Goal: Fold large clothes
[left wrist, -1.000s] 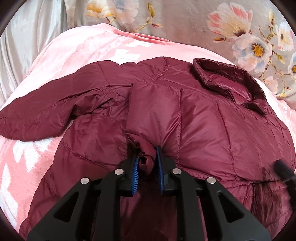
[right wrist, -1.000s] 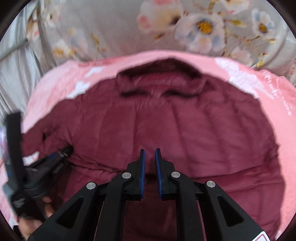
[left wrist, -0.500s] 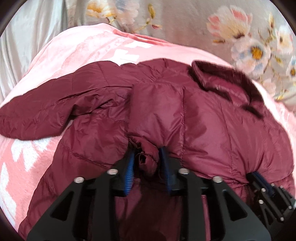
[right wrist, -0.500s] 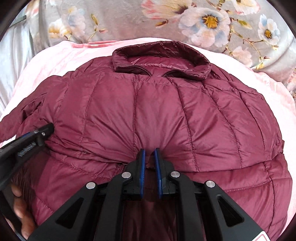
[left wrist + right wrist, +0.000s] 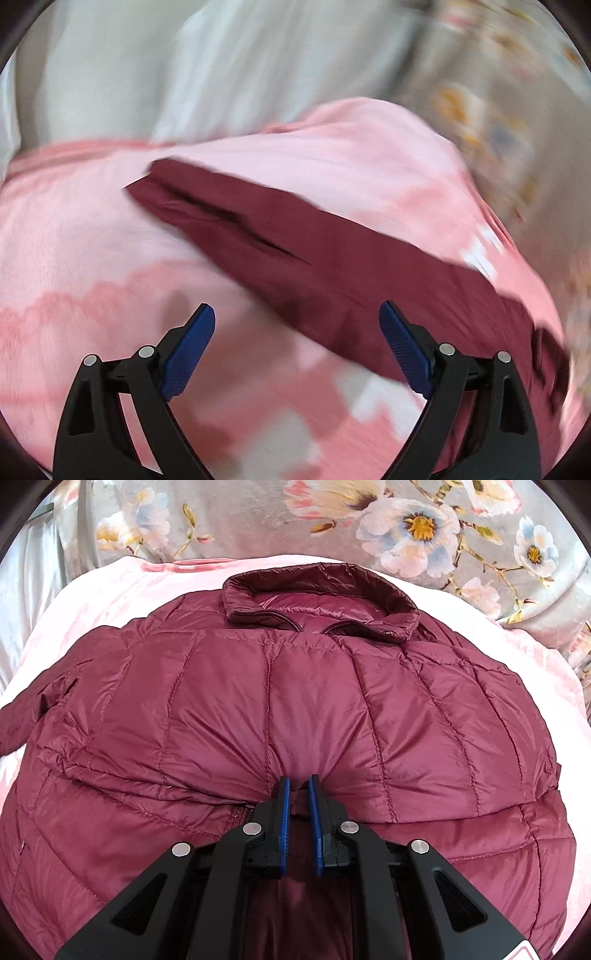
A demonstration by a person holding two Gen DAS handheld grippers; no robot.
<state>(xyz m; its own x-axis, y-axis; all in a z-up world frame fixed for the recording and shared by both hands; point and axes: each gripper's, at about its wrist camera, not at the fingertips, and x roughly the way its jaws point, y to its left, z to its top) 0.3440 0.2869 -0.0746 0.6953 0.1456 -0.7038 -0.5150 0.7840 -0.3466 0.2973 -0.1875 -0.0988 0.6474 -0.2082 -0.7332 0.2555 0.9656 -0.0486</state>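
Observation:
A maroon quilted puffer jacket (image 5: pixel 295 701) lies spread on a pink blanket (image 5: pixel 110 590), collar (image 5: pixel 317 594) at the far side. My right gripper (image 5: pixel 297 790) is shut on a pinch of the jacket's folded-over fabric, which puckers around the blue pads (image 5: pixel 284 812). In the blurred left wrist view the jacket's sleeve (image 5: pixel 295 251) stretches diagonally across the blanket (image 5: pixel 74 229). My left gripper (image 5: pixel 297 325) hovers over the blanket near the sleeve; its jaws are opening wide and hold nothing.
A grey floral fabric (image 5: pixel 424 524) lies beyond the blanket's far edge. A pale grey-white sheet (image 5: pixel 166 74) fills the area behind the blanket in the left wrist view. The blanket has darker pink and white patches (image 5: pixel 369 406).
My left gripper let go of the jacket fabric, opened wide and swung left to the sleeve. The right gripper came down and stays shut on the fold.

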